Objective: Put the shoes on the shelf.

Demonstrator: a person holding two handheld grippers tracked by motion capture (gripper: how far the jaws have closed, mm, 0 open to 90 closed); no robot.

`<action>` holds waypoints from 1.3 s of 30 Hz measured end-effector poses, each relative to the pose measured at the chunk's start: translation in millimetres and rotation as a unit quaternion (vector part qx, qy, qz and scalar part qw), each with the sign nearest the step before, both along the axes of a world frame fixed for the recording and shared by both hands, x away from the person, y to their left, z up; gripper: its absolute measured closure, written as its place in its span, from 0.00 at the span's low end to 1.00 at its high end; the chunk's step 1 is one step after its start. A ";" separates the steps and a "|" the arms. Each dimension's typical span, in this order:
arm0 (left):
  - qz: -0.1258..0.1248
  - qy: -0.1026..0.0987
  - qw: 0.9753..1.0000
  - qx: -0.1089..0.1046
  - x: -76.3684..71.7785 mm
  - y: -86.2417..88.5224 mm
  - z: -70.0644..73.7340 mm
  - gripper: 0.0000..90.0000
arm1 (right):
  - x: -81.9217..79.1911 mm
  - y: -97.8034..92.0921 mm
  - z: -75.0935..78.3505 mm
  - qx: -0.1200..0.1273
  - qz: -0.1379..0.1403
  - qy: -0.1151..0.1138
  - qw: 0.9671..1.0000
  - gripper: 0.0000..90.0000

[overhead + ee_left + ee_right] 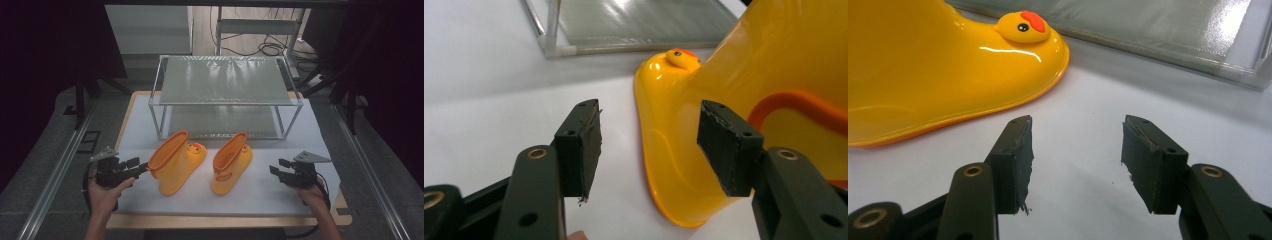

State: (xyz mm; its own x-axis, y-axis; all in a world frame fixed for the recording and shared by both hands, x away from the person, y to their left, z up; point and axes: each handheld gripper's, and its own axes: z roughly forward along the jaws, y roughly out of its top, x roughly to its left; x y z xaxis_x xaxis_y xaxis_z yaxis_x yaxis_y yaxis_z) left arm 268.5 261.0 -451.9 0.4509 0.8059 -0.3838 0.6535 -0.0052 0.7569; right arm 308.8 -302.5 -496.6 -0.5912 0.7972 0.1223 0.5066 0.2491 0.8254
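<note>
Left gripper (141, 165): jaws spread wide, nothing pinched between them. In the high view its tips sit right at the orange rim of the left boot; whether they touch it cannot be told. In the left gripper view (649, 145) one jaw stands over bare table and the other against the boot's yellow shaft.

Right gripper (275, 170): jaws spread wide and holding nothing. In the right gripper view (1077, 155) only white table lies between the jaws. It rests just off the right side of the right boot, apart from it.

Left boot (176, 161): yellow rubber boot with an orange rim and a duck face on the toe. It stands on the white table, its shaft leaning toward the left gripper and its toe pointing toward the rack. In the left gripper view (704, 120) its shaft and sole are close ahead of the jaws.

Right boot (231, 164): the matching yellow boot, just beside the left one, with a small gap between the 2. In the right gripper view (948, 70) its toe with the duck face lies ahead and to the left of the jaws.

Rack (227, 80): a 2-tier metal shelf with grey mesh decks, standing behind both boots at the far side of the table (280, 200).

Hands: the person's left hand (104, 192) and right hand (311, 192) each grip a gripper from below.
</note>
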 end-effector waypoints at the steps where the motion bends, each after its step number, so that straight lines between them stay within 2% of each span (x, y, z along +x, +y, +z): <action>1: -0.005 0.003 1.000 -0.004 1.0 0.9 2.2 0.48 | -0.1 -0.3 0.0 0.000 0.000 0.000 1.000 0.51; 4: -0.023 0.009 1.000 -0.016 4.7 3.7 12.9 0.48 | -0.5 -0.7 0.5 0.000 0.002 0.000 1.000 0.51; 10: -0.073 0.011 0.996 -0.047 11.2 8.4 43.8 0.49 | -0.6 -0.3 0.9 0.000 0.003 0.003 1.000 0.51; 16: -0.105 0.012 0.993 -0.049 14.1 4.4 76.1 0.49 | -0.6 0.2 0.9 0.000 0.003 0.003 1.000 0.50; 20: -0.117 0.011 0.992 -0.038 15.6 -0.2 94.7 0.49 | -0.9 0.4 0.9 0.000 0.001 0.005 1.000 0.50; 22: -0.124 0.011 0.991 -0.046 17.4 -3.1 102.9 0.49 | -1.1 0.4 0.4 -0.001 0.002 0.006 1.000 0.50; 24: -0.133 0.011 0.990 -0.050 20.0 -7.5 109.8 0.49 | -1.0 0.1 -0.1 -0.002 0.001 0.007 1.000 0.50; 27: -0.142 0.013 0.989 -0.044 23.4 -16.5 119.3 0.49 | -0.7 -0.2 -0.4 0.001 0.001 0.005 1.000 0.50; 36: -0.178 0.024 0.983 -0.030 32.1 -46.5 142.5 0.50 | -0.3 -1.9 -1.5 -0.004 -0.002 0.011 1.000 0.50; 39: -0.188 0.028 0.981 -0.034 34.6 -54.2 148.7 0.50 | 0.0 -2.1 -1.9 -0.004 -0.004 0.010 1.000 0.49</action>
State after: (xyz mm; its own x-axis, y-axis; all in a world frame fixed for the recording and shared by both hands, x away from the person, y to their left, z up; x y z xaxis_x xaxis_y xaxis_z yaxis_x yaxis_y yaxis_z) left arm 303.1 206.8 -303.2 0.6877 0.5592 -0.4630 0.6557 -0.2046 0.7268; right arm 308.8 -304.6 -498.5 -0.5820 0.8032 0.1271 0.5251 0.2518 0.8129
